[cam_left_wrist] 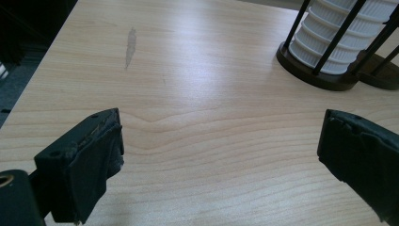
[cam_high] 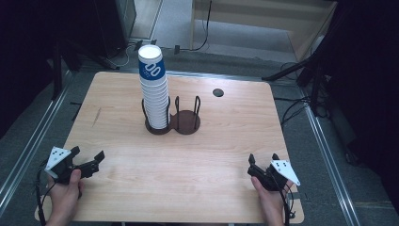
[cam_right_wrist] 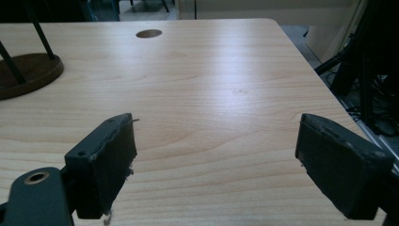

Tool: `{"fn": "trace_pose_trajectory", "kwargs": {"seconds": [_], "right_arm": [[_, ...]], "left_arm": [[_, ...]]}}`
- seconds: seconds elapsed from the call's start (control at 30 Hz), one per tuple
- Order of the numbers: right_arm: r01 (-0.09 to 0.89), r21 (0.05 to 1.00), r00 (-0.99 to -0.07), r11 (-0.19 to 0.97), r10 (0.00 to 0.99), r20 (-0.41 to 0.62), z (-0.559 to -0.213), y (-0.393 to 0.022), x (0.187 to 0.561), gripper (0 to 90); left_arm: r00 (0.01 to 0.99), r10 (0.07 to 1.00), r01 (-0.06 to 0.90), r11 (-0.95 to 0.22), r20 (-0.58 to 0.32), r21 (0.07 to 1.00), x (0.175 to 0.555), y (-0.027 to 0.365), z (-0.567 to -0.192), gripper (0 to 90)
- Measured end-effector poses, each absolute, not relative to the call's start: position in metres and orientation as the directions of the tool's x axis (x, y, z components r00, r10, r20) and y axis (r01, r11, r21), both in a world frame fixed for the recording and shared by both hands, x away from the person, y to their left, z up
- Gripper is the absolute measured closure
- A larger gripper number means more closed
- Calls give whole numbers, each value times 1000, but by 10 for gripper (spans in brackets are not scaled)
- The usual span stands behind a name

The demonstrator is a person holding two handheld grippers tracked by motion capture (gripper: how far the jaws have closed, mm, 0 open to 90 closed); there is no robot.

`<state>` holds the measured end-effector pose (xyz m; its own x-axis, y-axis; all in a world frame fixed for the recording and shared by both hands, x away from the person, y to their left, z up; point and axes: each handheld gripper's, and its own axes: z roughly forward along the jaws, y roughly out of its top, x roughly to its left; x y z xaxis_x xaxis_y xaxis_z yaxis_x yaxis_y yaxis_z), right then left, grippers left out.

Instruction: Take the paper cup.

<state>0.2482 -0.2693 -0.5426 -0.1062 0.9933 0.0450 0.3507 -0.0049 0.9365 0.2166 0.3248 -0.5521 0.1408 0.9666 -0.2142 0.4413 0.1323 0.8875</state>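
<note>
Pale wood grain is running across the desk [cam_high: 226, 155], which is sitting on a grey floor with dark stands and cables around it. Nearest the person, the left hand-held gripper [cam_high: 89, 160] is hovering over the front left corner, held in a hand [cam_high: 63, 195], its jaws standing wide apart with nothing between them; in the left gripper view the bare desk is showing between its pads [cam_left_wrist: 84, 165]. At the front right corner the right hand-held gripper [cam_high: 263, 162] is resting in the other hand [cam_high: 270, 197], jaws also apart and gripping nothing.

Farther back, near the middle of the desk, a dark two-slot holder [cam_high: 186, 123] is standing. Its left slot is carrying a tall stack of white cups [cam_high: 154, 92], the top one bearing a blue band, leaning slightly; the right slot is holding nothing. Both grippers are well apart from it. Beyond, a small round hole [cam_high: 218, 92] is sitting in the desktop near the far edge.
</note>
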Motion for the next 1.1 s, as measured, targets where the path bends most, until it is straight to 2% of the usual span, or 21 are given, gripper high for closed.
{"fn": "trace_pose_trajectory", "kwargs": {"seconds": [0.17,0.3,0.5,0.73,1.1], "right_arm": [[362,932,-130,-15,989,66,-537,-270,251,129],[349,937,-124,-9,991,56,-519,-264,256,129],[321,947,-139,7,989,40,-486,-236,267,133],[292,956,-208,39,978,23,-456,-202,281,133],[266,963,-273,43,961,33,-430,-161,297,133]], "left_arm": [[119,971,445,136,-209,885,217,325,-552,17],[110,975,447,127,-195,886,217,323,-552,18],[115,973,442,133,-202,887,215,324,-552,18],[144,966,444,131,-215,886,214,326,-552,18],[157,964,453,122,-213,883,215,325,-552,19]]}}
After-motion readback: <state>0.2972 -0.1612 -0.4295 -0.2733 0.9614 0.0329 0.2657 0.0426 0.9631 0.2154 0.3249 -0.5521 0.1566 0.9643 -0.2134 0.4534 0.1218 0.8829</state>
